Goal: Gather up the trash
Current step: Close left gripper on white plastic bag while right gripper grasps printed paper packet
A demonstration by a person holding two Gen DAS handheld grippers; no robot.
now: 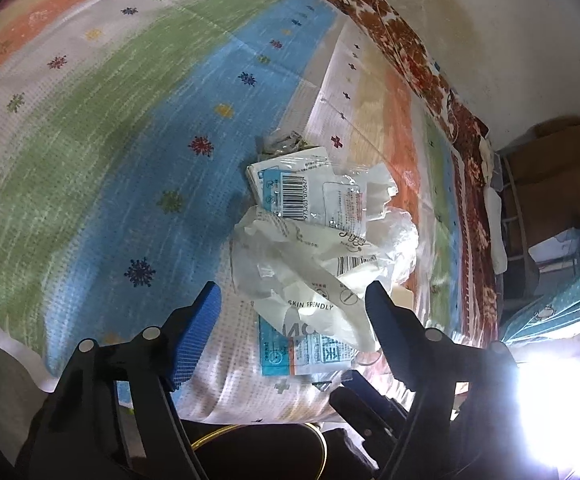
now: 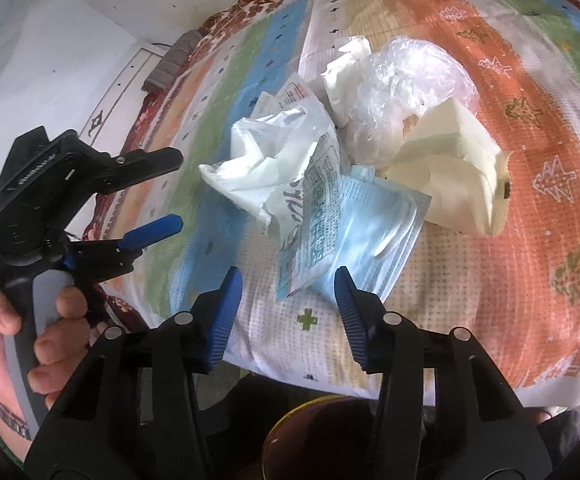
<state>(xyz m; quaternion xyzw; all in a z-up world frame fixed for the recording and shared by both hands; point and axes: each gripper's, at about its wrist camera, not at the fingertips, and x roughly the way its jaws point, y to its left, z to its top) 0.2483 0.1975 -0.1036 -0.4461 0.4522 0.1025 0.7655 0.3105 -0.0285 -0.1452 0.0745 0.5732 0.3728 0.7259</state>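
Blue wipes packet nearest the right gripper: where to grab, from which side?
Grip the blue wipes packet at its near bottom edge, coming from the near side. That flat, thin edge sticks out free of the pile toward the open right gripper, already roughly between its fingers.

Beneath the left hand-held gripper (image 1: 294, 312), the blue packet (image 1: 306, 354) is half covered by crumpled white wrappers (image 1: 310, 264). A white glare (image 1: 558, 412) washes out everything right of it. Small print on the packets is unreadable. The person's hand (image 2: 29, 320) is cropped at the picture's edge.
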